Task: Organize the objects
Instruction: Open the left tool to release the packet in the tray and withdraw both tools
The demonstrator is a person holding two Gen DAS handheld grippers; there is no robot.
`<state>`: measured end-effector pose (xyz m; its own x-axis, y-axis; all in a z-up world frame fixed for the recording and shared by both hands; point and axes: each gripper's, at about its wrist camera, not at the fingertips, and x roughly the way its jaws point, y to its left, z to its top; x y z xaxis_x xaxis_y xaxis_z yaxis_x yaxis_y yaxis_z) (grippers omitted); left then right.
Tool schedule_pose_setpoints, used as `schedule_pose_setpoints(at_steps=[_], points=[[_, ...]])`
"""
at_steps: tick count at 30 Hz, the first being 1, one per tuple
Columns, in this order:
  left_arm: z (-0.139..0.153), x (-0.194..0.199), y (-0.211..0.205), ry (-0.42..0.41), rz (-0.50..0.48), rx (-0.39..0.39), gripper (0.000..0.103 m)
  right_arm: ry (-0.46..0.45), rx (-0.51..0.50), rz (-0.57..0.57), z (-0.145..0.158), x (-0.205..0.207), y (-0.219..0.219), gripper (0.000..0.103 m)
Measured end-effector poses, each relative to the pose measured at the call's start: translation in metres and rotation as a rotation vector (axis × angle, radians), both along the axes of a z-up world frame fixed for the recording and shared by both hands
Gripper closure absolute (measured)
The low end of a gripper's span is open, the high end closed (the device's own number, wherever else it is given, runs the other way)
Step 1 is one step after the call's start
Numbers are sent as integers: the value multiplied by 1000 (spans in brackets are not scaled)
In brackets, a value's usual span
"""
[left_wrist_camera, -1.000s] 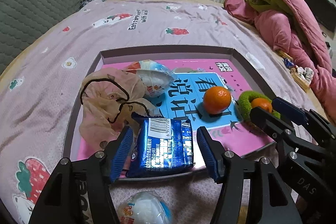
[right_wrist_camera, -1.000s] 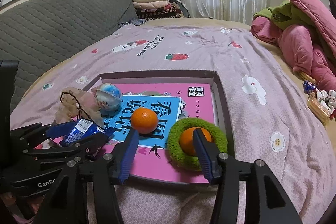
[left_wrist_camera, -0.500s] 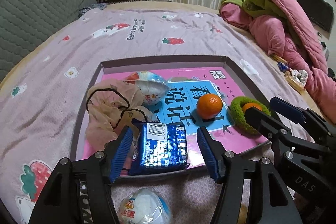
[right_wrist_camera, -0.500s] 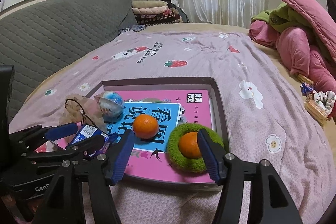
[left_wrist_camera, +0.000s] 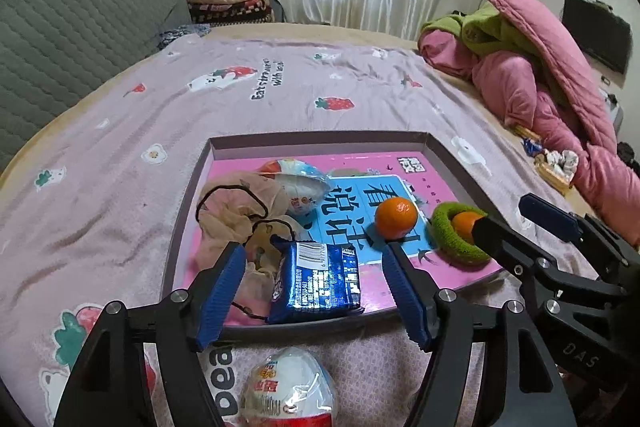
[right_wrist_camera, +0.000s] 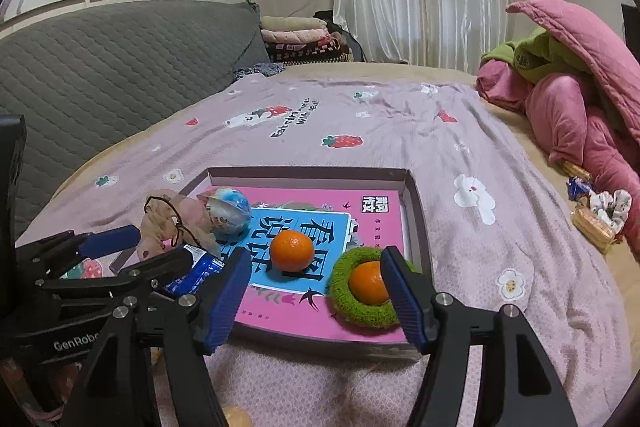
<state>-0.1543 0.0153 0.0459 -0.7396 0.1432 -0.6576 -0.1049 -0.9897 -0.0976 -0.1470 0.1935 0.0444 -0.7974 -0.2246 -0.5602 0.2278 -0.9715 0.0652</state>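
The blue snack packet (left_wrist_camera: 316, 281) lies in the tray (left_wrist_camera: 320, 141) at its near edge, straight ahead of the left gripper (left_wrist_camera: 310, 293), its long axis running across the gap, clear of both pads. Those jaws have just been opening and stand released. The right gripper (right_wrist_camera: 316, 297), also just widened and empty, frames the orange in the green ring (right_wrist_camera: 368, 283), so each hand has its own nearest piece.
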Motion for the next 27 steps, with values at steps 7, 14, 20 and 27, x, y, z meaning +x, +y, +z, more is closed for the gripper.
schedule_pose_setpoints(at_steps=[7, 14, 20, 27], points=[[7, 9, -4, 32, 11, 3, 29, 33, 16, 22, 7, 13, 1, 33], [13, 24, -14, 47, 8, 5, 29, 68, 27, 63, 14, 28, -2, 29], [14, 40, -28, 40, -1, 11, 29, 64, 68, 122, 12, 42, -14, 27], [7, 53, -39, -2, -20, 37, 29, 63, 140, 180, 6, 57, -30, 27]])
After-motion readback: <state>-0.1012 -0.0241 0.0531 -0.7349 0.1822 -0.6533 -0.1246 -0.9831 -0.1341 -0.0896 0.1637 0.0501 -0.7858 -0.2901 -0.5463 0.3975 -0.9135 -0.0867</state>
